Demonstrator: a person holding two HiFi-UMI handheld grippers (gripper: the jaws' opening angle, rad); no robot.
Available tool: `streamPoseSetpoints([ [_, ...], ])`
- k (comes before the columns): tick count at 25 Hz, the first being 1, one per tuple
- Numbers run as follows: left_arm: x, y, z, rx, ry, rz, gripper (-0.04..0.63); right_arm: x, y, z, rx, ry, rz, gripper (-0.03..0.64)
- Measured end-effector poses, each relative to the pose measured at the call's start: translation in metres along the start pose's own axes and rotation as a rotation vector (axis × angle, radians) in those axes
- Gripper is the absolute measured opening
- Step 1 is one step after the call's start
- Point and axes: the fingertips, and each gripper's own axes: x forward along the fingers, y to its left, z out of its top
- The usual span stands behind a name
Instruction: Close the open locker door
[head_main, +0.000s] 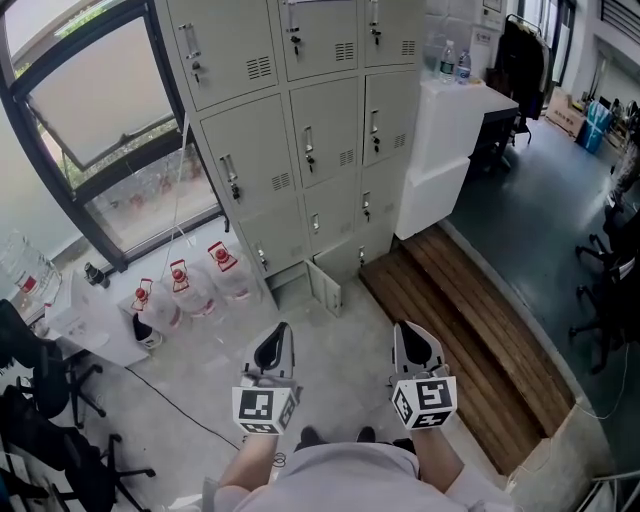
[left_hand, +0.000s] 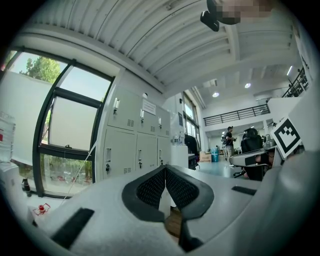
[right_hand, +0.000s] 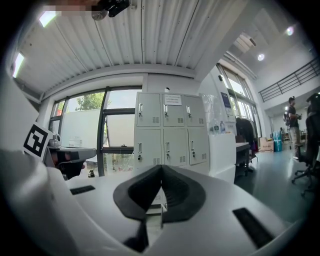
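1. The L hand-held gripper (head_main: 276, 345) is held at lower centre-left of the head view. In the left gripper view its jaws (left_hand: 165, 170) are seen pressed together at the tips, w/ nothing pinched.
2. The R hand-held gripper (head_main: 416, 347) is held beside it, well apart. Its jaws (right_hand: 161, 170) are likewise pressed together and empty.
3. Both are pointed toward the grey locker bank (head_main: 300, 130), which is set against the wall next to the window (head_main: 90, 100).
4. The open locker door (head_main: 327, 287) is found in the bottom row, swung out over the floor (head_main: 340, 350). It lies ahead of the two hand-held grippers, approx. between them, and is touched by neither.
5. The other locker doors in view are seen shut.
6. Water jugs w/ red caps (head_main: 190, 290) are lined up on the floor left of the lockers, below the window.
7. A wooden platform (head_main: 460, 330) is seen to the right. A white cabinet (head_main: 450, 140) is placed against the lockers' right side, w/ bottles (head_main: 455, 62) on top.
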Motion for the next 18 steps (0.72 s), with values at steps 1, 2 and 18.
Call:
streamPoseSetpoints([
  [1,0.001,-0.002,-0.002,0.000,0.005,0.000,0.011,0.000,-0.002,-0.002,0.002,0.006,0.001,0.012],
  [2,0.002,-0.003,-0.003,0.001,0.010,0.000,0.011,0.001,-0.004,-0.004,0.004,0.011,0.002,0.012],
  [18,0.032,-0.033,-0.017,-0.007,0.045,0.062,0.011,0.019,-0.044,-0.026,0.030,0.049,0.081,0.012],
])
